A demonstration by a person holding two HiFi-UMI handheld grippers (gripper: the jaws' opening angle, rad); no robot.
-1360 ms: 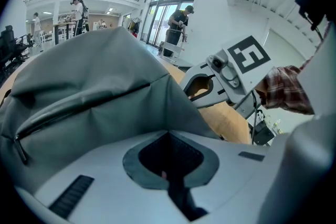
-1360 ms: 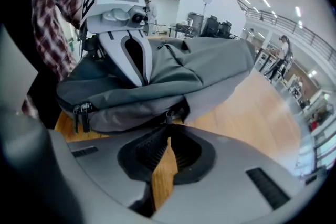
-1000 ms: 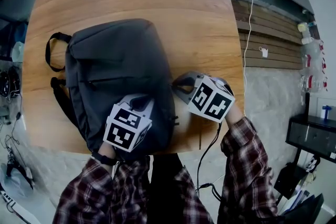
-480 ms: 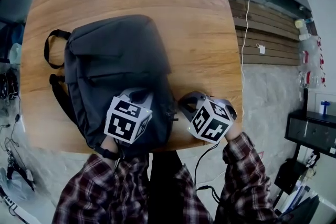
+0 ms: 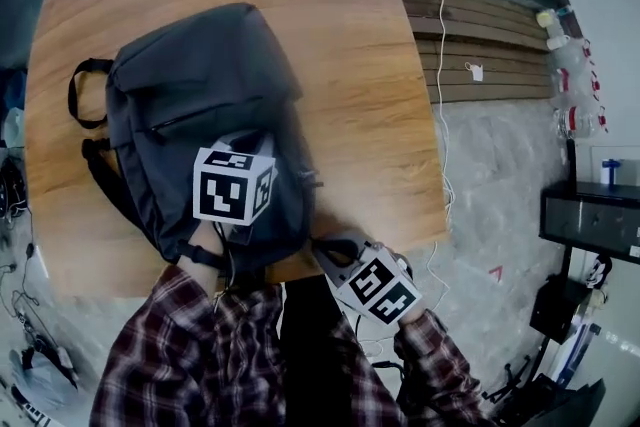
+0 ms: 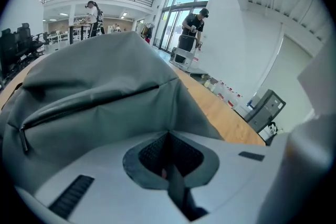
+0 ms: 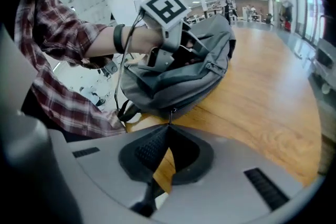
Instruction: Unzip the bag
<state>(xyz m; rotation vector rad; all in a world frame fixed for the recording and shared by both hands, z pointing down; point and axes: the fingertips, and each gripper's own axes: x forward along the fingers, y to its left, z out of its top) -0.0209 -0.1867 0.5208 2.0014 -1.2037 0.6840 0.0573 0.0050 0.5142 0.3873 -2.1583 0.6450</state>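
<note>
A dark grey backpack (image 5: 200, 85) lies flat on the round wooden table (image 5: 350, 65), its carry handle at the far left. My left gripper (image 5: 243, 139) rests on the bag's near half, shut on a fold of its fabric (image 6: 105, 92). My right gripper (image 5: 322, 245) is at the bag's near right corner, over the table's front edge. Its jaws (image 7: 169, 127) are shut on the thin zipper pull (image 7: 172, 113) that hangs from the bag's side seam (image 7: 210, 68). In the right gripper view a dark gap shows in the bag below the left gripper (image 7: 170, 52).
A front-pocket zipper (image 6: 89, 105) crosses the bag's face. A thin white cable (image 5: 440, 65) hangs beside the table's right edge. Beyond it are wooden slats (image 5: 480, 35), bottles (image 5: 570, 65) and a black cabinet (image 5: 595, 220). Bare table lies on the far side of the bag.
My right gripper has travelled from the bag's right side toward me to its near corner, at the table's front edge. The left gripper has stayed on the bag.
</note>
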